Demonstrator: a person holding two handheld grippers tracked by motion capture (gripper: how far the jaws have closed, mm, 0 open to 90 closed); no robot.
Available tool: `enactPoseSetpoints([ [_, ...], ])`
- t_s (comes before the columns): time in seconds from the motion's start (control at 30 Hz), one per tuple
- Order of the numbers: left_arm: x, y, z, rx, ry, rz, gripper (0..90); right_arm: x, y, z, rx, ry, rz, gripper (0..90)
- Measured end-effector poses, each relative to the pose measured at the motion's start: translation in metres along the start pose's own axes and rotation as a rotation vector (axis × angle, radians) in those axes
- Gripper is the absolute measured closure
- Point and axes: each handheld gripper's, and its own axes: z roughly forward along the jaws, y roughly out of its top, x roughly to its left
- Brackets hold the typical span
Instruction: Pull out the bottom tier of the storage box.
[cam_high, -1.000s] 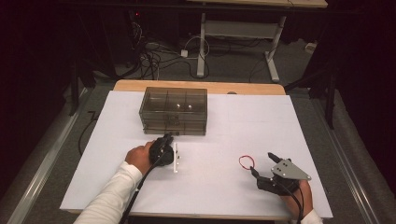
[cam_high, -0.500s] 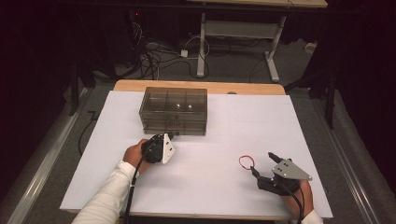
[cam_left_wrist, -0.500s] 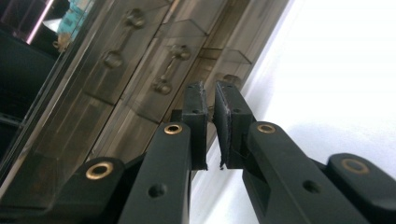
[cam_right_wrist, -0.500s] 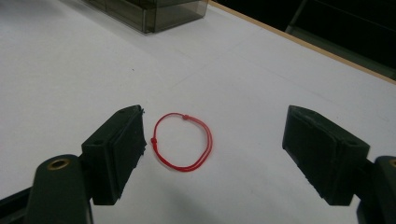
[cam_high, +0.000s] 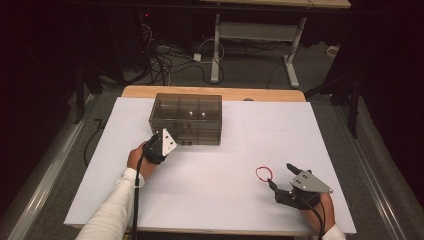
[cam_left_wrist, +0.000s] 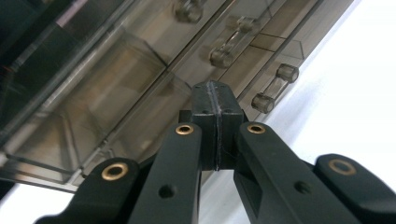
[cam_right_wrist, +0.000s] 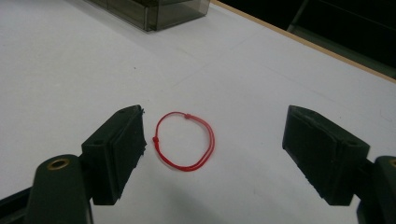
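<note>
At the left of the high view, the left gripper (cam_high: 172, 141) sits with its tips just at the front face of the smoky translucent plastic drawer box (cam_high: 186, 118), which stands above centre on the white table cover (cam_high: 220, 200). In the left gripper view its jaws have just been closing and now meet pad to pad with nothing between them, pointed at the clear bar-shaped drawer handles (cam_left_wrist: 275, 87). The step in hand looks like opening a drawer, so the next move probably calls for hooking or pinching one handle and drawing it out straight. Compared with the earlier frames, this gripper has travelled from the open table up to the box, while the right one has kept its place. At lower right, the right gripper (cam_high: 280, 177) rests with its jaws spread wide, and the thin red cord loop bracelet (cam_right_wrist: 185, 141) lies flat between them, untouched.
</note>
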Motion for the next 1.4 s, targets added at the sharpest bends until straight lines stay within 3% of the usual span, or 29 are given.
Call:
enactPoseSetpoints([
  [0.33, 0.013, 0.000, 0.012, 0.047, -0.043, -0.128, 87.0, 0.001, 0.000, 0.002, 0.006, 0.005, -0.003, 22.3],
  [0.6, 0.020, -0.002, 0.013, 0.070, -0.101, -0.188, 87.0, 0.001, 0.000, 0.002, 0.008, 0.007, -0.003, 22.3],
  [0.73, 0.021, -0.006, 0.017, 0.113, -0.117, -0.192, 86.8, 0.001, 0.000, 0.002, 0.007, 0.008, -0.002, 22.3],
  [0.93, 0.022, -0.007, 0.017, 0.106, -0.127, -0.189, 86.7, 0.000, -0.001, 0.001, 0.005, 0.007, -0.001, 22.4],
  [1.17, 0.022, -0.012, 0.021, 0.155, -0.160, -0.198, 84.7, -0.001, 0.000, 0.000, -0.003, -0.014, 0.007, 23.5],
  [1.4, 0.023, -0.013, 0.020, 0.150, -0.168, -0.197, 84.6, -0.002, -0.001, 0.000, -0.002, -0.006, 0.002, 23.5],
])
